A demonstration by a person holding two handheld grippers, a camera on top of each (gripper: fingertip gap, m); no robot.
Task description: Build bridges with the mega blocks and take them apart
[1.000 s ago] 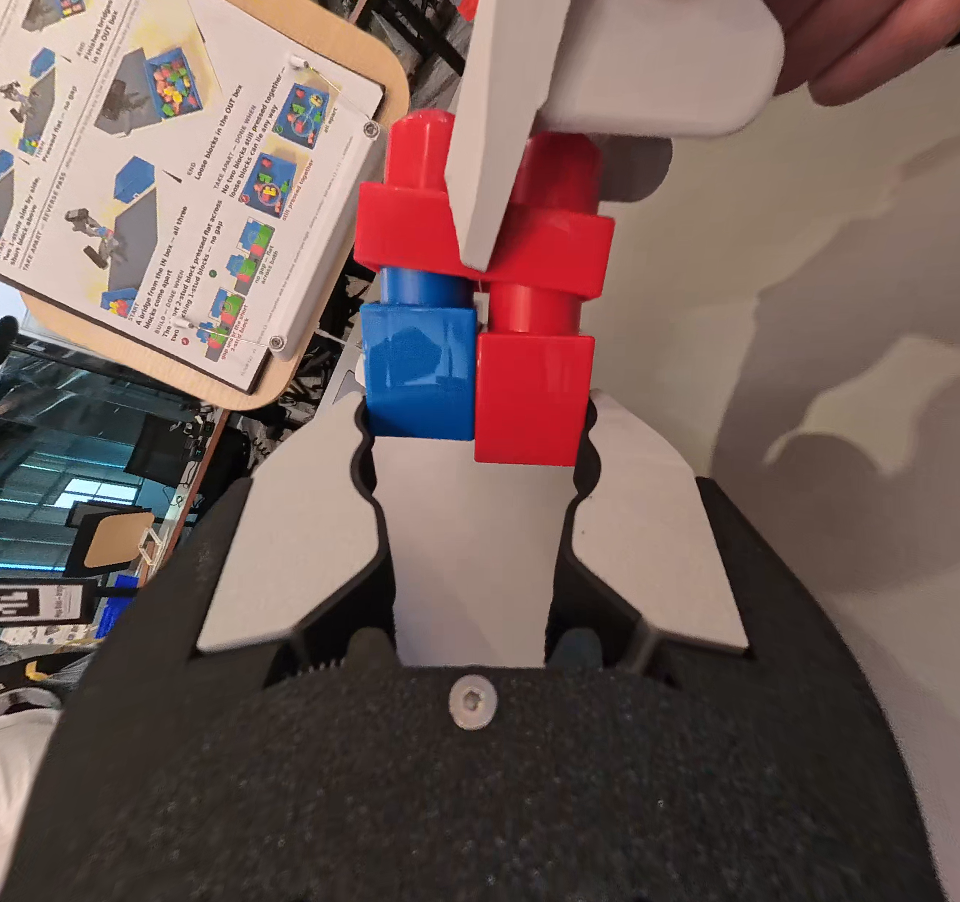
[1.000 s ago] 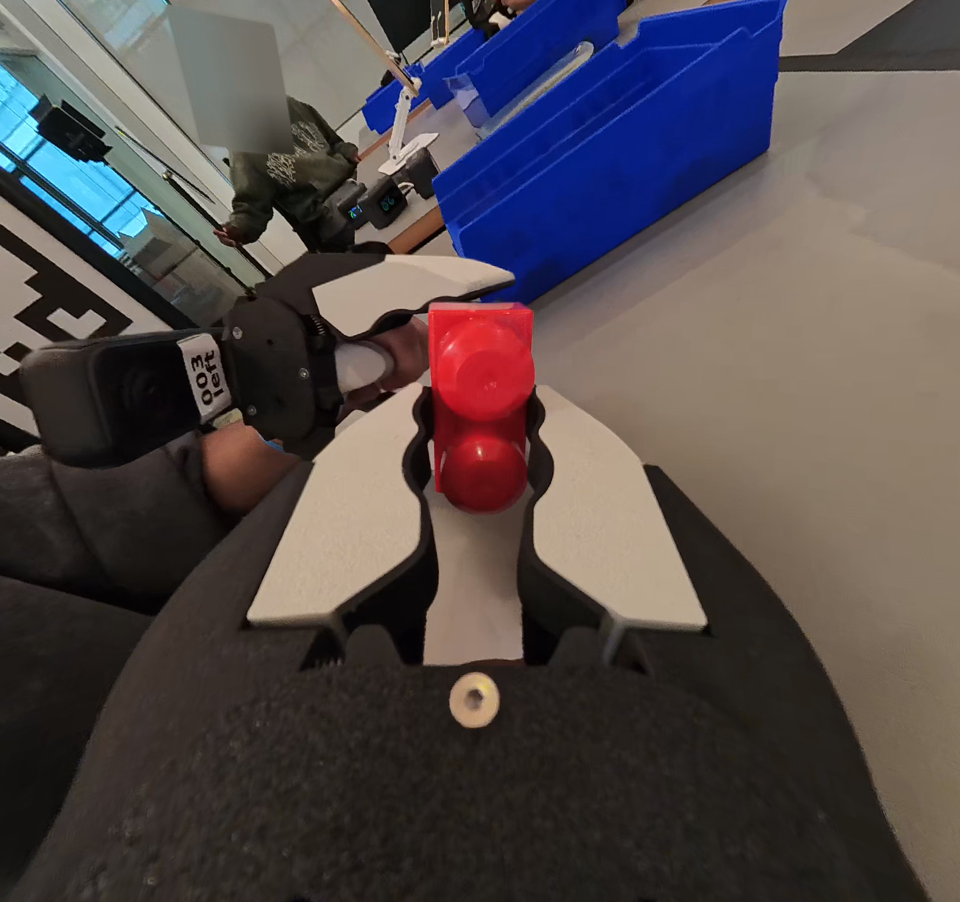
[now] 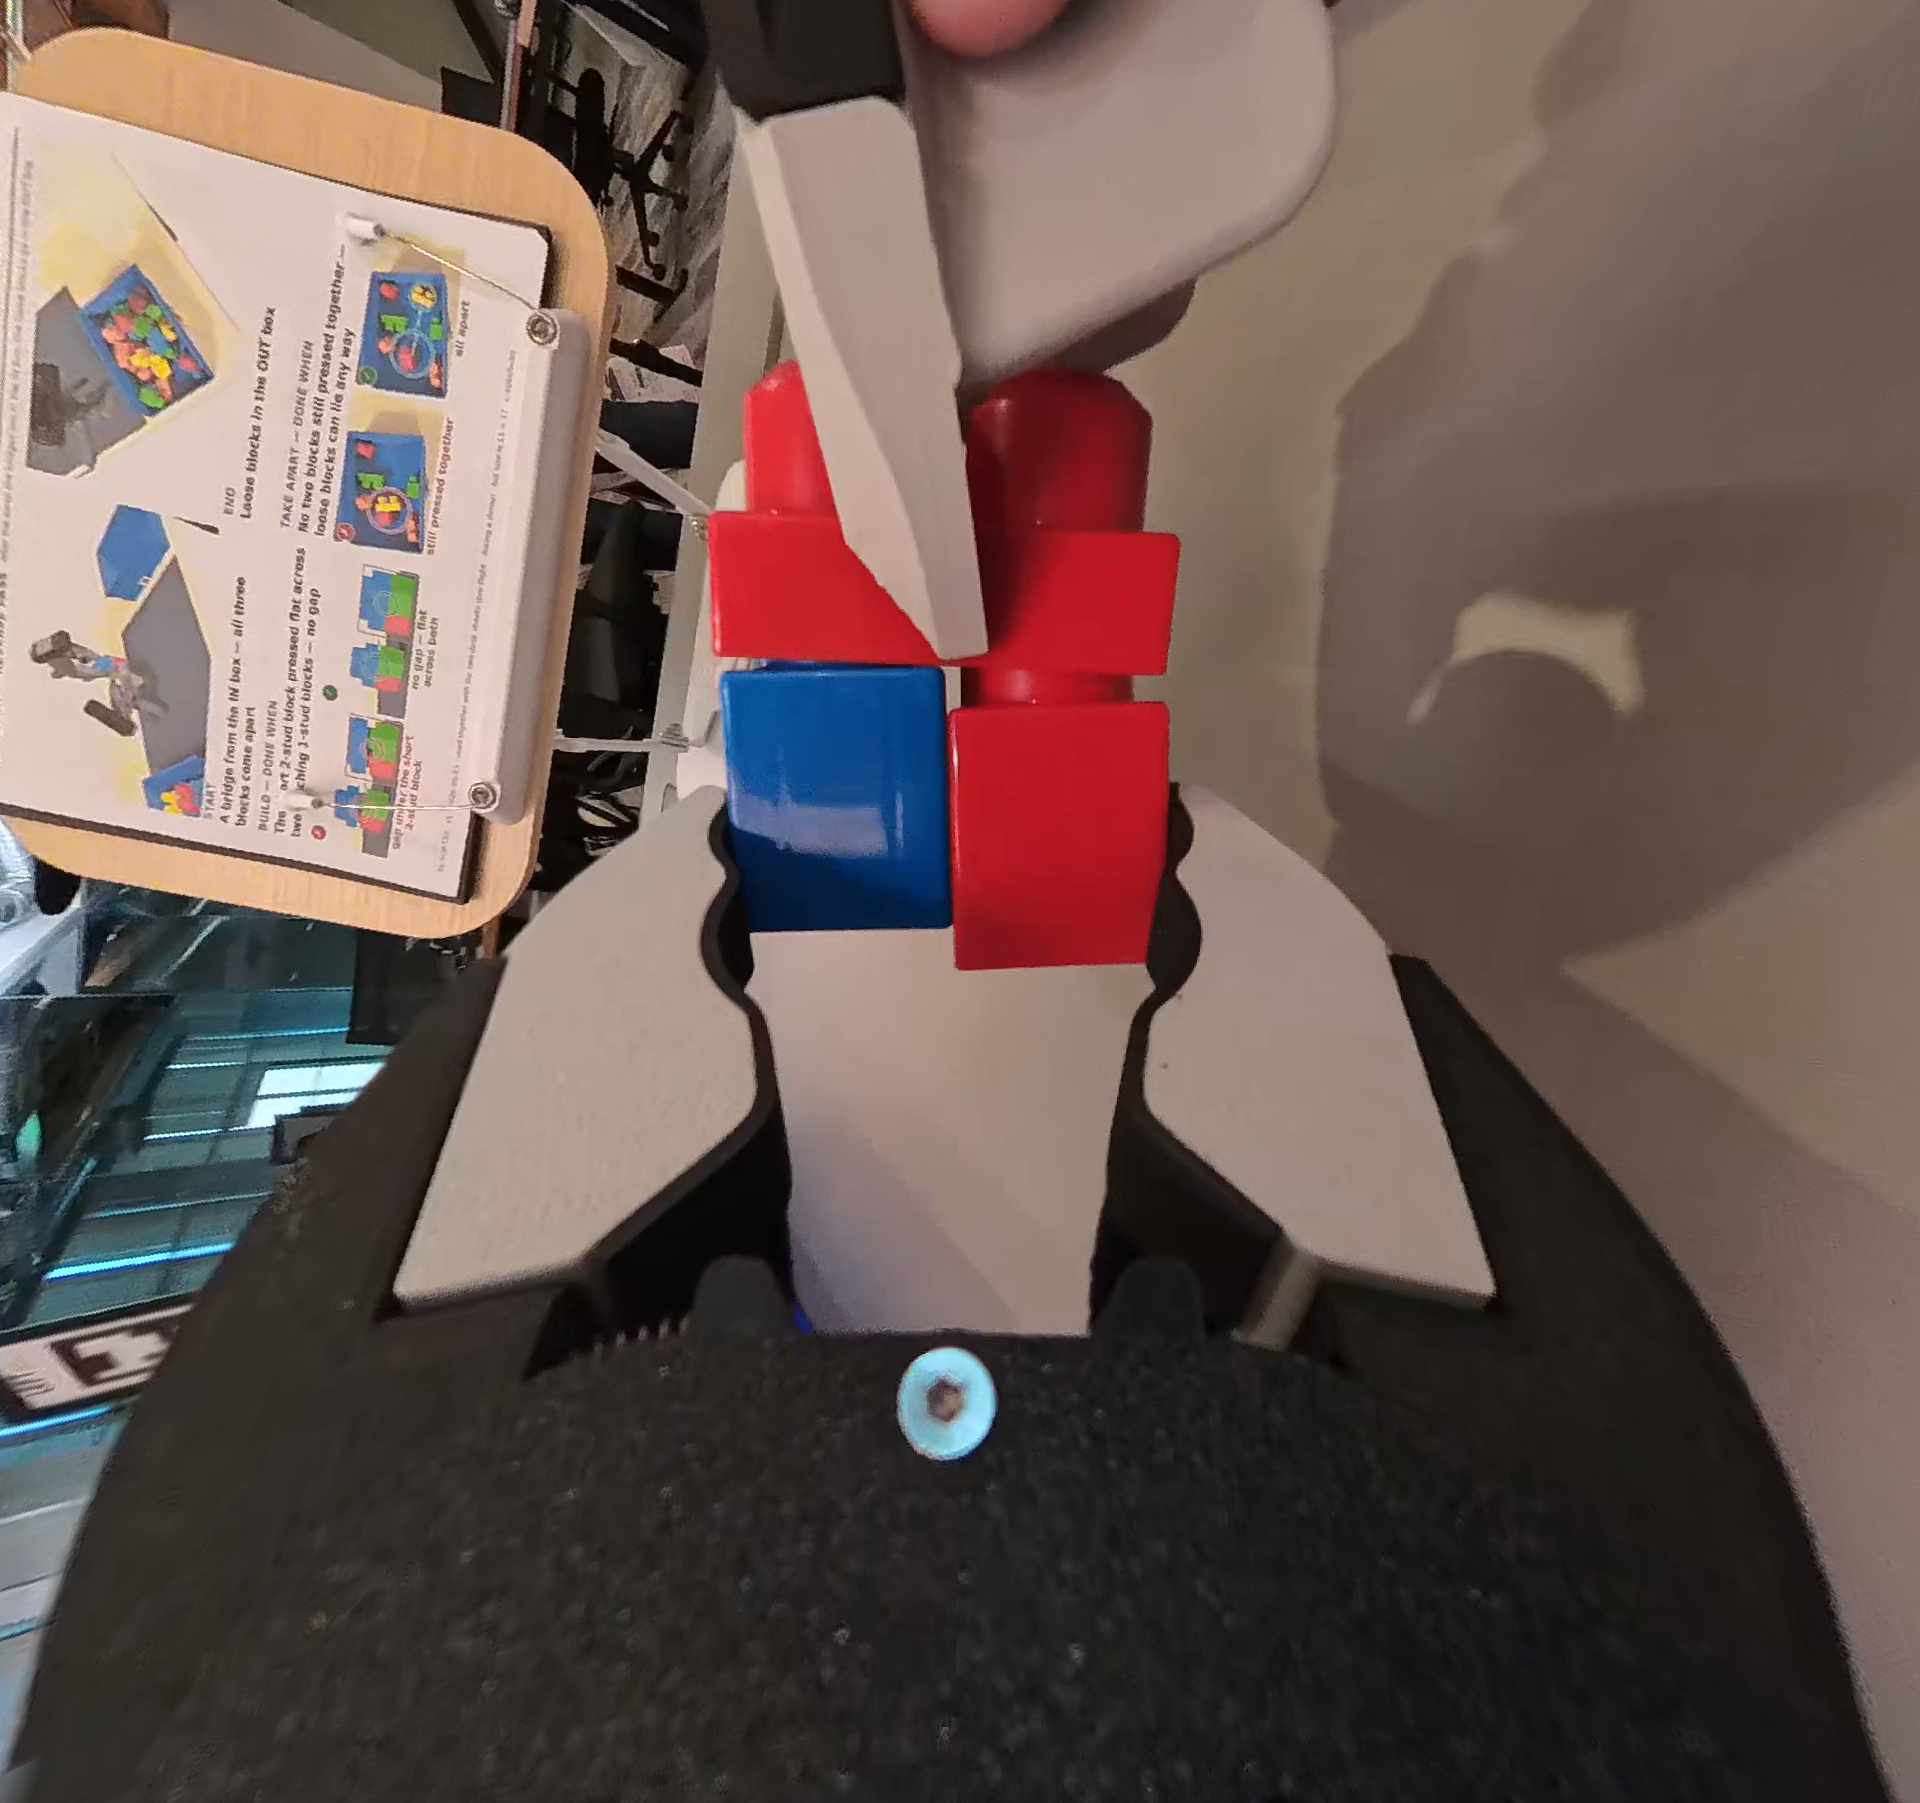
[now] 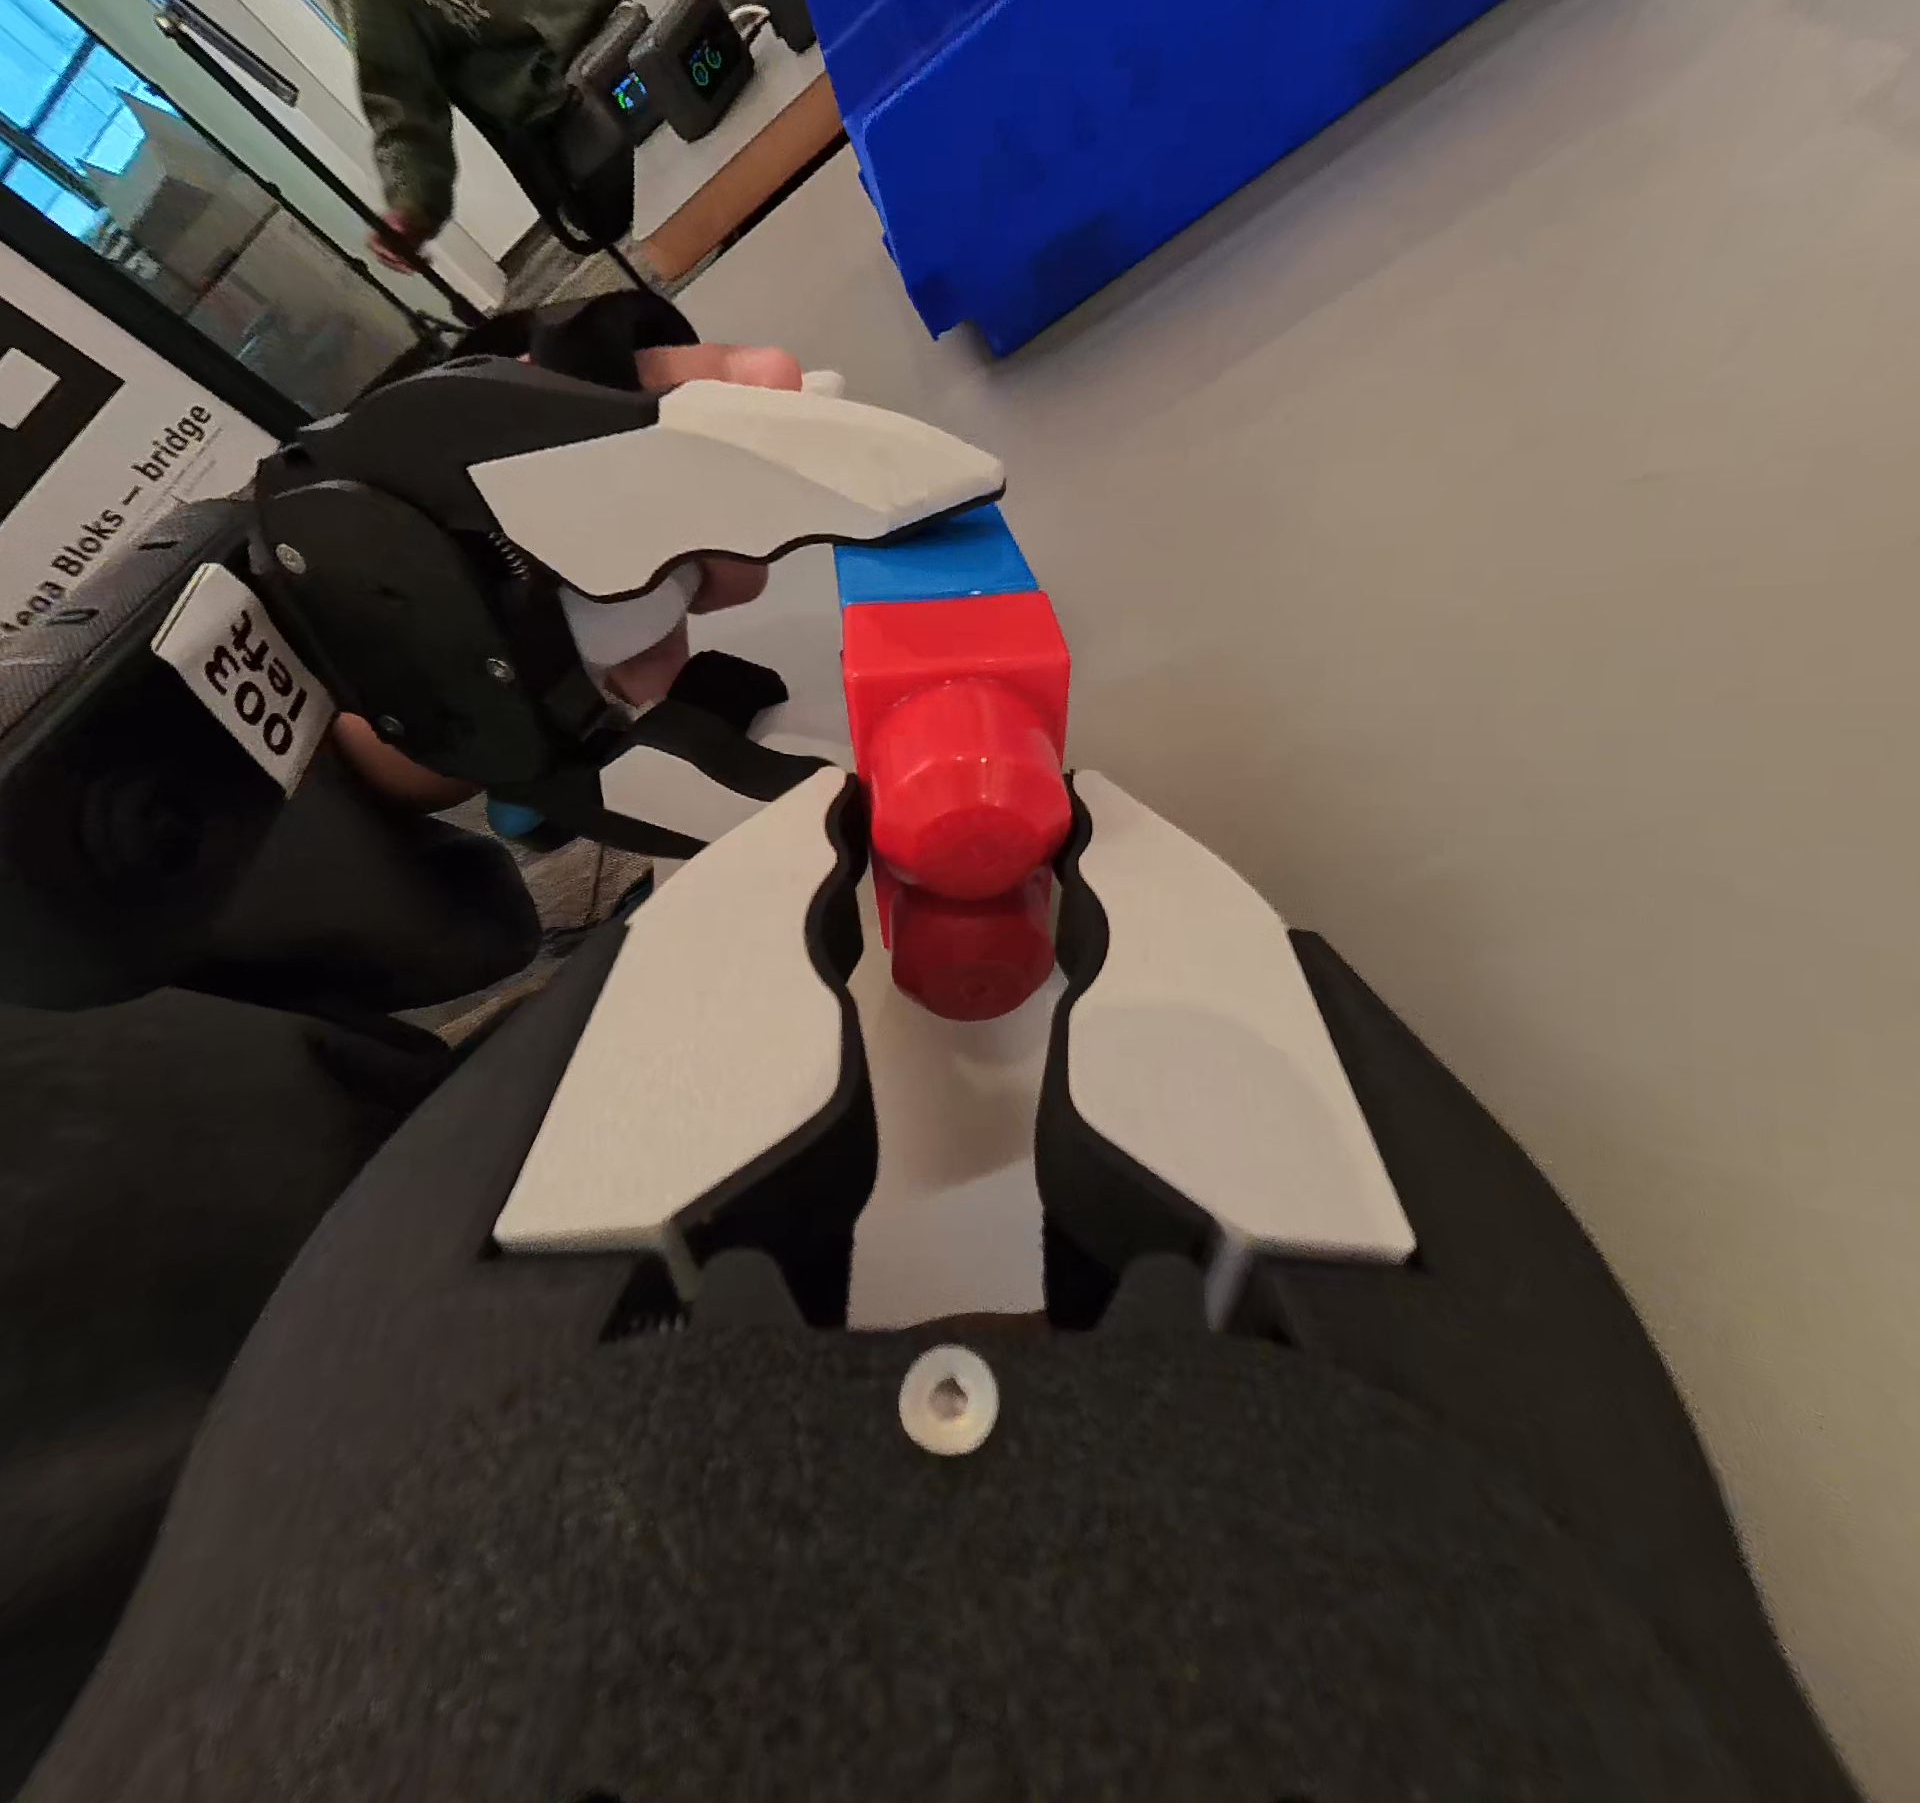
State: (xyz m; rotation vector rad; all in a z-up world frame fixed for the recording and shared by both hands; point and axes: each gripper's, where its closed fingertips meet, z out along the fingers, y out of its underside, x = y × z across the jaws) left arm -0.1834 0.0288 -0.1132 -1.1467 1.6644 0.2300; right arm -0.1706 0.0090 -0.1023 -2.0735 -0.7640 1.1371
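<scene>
Between my left gripper's [image 3: 951,886] white fingers sit a glossy blue single-stud plastic block [image 3: 836,797] and a red single-stud plastic block [image 3: 1055,834], side by side and clamped. My right gripper [image 4: 961,844] is clenched on the red two-stud plastic block [image 3: 940,595] bridging them; it sits flush on the blue one, while a gap shows above the red one. Farther off, a deep blue plastic bin [image 4: 1195,91] rests on the pale grey tabletop [image 4: 1507,714]; I cannot see its contents. A laminated instruction sheet on a wooden board [image 3: 301,527] stands behind, and a person in a dark patterned top [image 4: 468,18] stands near glass walls.
</scene>
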